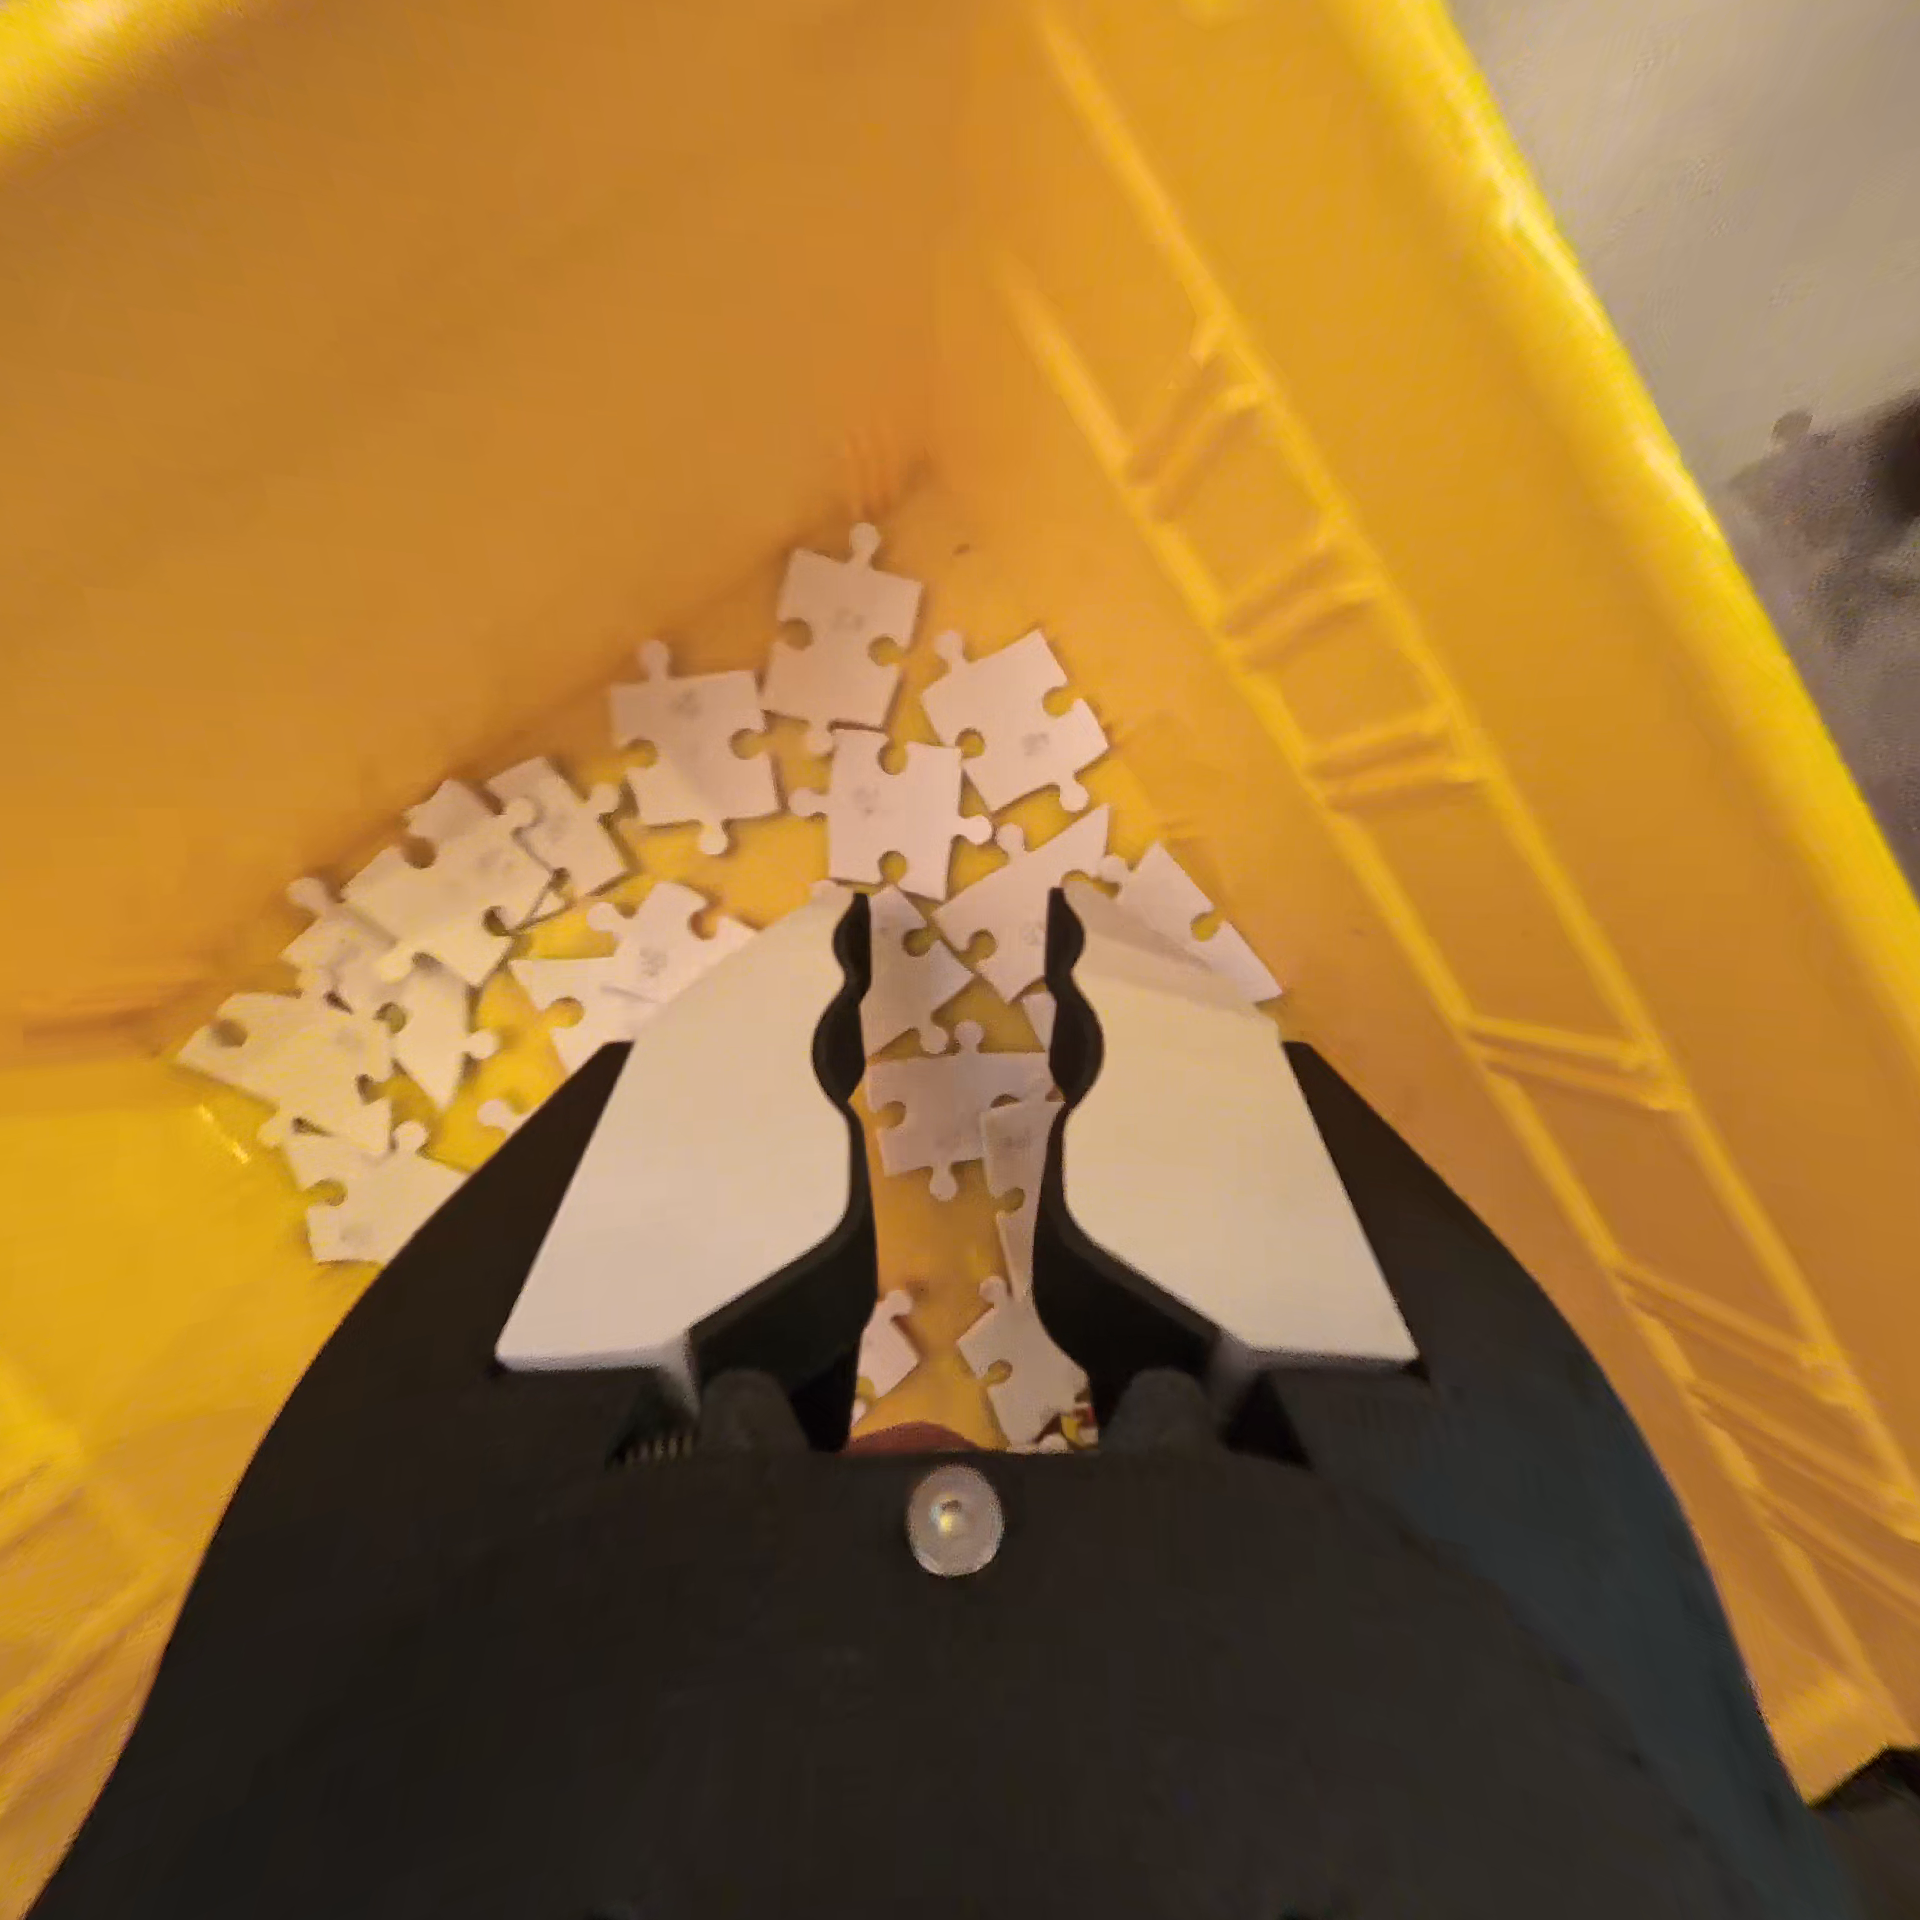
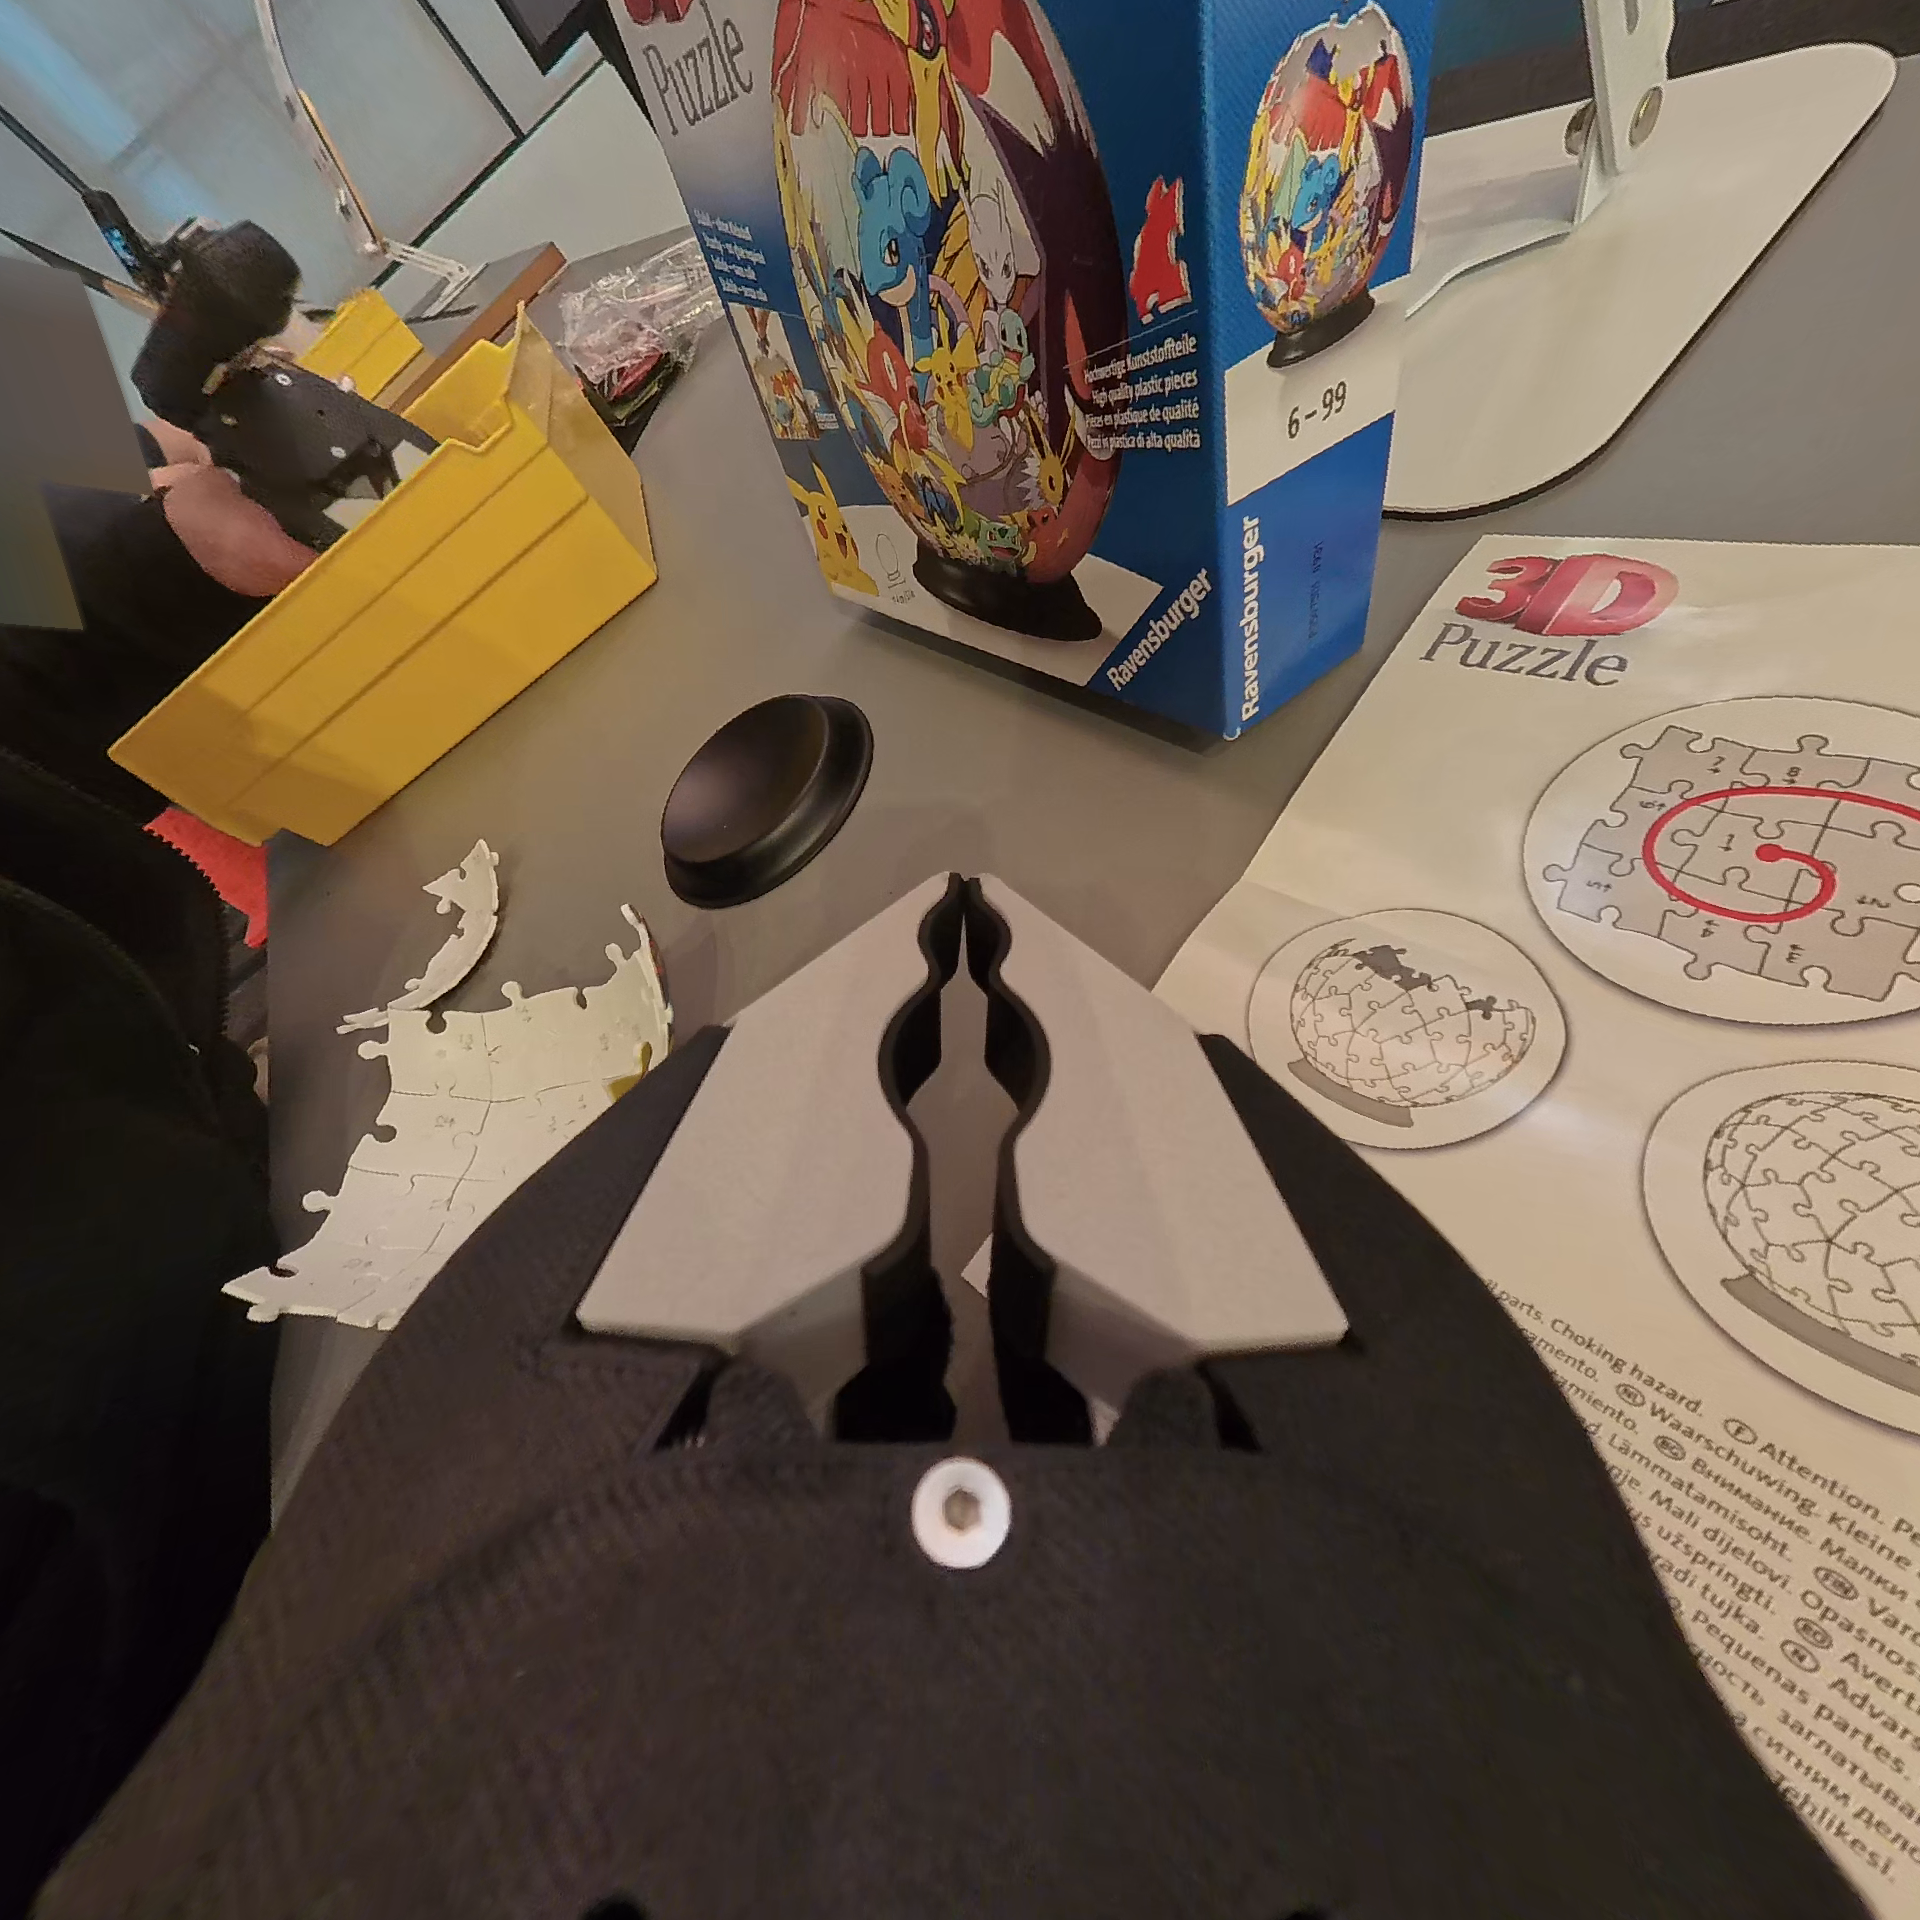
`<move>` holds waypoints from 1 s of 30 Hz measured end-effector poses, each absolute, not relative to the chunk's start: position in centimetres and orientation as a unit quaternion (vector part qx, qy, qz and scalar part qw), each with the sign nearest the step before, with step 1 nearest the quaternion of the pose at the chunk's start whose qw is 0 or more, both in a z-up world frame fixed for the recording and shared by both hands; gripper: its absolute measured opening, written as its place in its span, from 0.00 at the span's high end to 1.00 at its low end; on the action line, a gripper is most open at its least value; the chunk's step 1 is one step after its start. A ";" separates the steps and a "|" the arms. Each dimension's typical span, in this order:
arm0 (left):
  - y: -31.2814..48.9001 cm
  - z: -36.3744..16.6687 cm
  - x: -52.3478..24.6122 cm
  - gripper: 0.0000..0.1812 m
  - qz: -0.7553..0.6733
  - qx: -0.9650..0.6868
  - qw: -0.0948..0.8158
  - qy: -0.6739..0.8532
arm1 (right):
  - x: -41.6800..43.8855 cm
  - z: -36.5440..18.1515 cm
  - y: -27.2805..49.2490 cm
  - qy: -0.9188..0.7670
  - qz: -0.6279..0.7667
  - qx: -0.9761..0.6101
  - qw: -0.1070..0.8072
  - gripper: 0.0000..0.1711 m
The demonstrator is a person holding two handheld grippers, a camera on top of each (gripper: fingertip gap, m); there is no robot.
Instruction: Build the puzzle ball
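- Grey table point(image 2: 1039, 790) in an office-like room, a person at far left; box point(image 2: 1039, 343), sheet point(image 2: 1558, 1039) and black stand point(image 2: 764, 800) out.
- Yellow bin point(image 1: 727, 364) — loose pieces point(image 1: 894, 816) heaped in its corner, plenty left.
- Curved shell point(image 2: 447, 1122) lies by the stand, a small part of the ball, I'd say.
- Left gripper point(image 1: 956, 904) gapes empty over the heap; right gripper point(image 2: 961, 883) hovers pinched together, holding nothing.

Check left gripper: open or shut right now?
Open. In the left wrist view the left gripper has its fingertips apart, empty, over loose white puzzle pieces in the yellow bin.
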State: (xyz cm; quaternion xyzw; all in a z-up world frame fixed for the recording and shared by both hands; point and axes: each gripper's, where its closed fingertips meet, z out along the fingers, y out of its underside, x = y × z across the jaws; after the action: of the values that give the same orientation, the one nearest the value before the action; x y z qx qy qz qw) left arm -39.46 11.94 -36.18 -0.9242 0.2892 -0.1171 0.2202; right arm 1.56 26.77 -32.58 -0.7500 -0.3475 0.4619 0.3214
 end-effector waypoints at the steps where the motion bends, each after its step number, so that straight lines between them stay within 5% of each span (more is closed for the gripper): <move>1: 12.4 -36.0 -40.2 0.83 -0.105 -0.930 0.227 0.270 | 1.6 -32.6 26.8 -0.348 0.462 -0.750 0.322 1.00; 7: 13.7 -36.7 -46.5 0.83 -0.012 -0.966 0.216 0.141 | 1.5 -32.5 26.8 -0.348 0.464 -0.749 0.321 1.00; 30: 13.1 -35.3 -44.1 0.99 -0.071 -0.947 0.267 0.161 | 1.6 -32.3 26.7 -0.345 0.471 -0.745 0.323 1.00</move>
State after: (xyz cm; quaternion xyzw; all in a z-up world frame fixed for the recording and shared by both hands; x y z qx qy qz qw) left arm -44.11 13.13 -35.29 -0.9475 0.1612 -0.0709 0.2669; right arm 1.64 26.73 -32.31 -0.7448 -0.3450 0.4710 0.3230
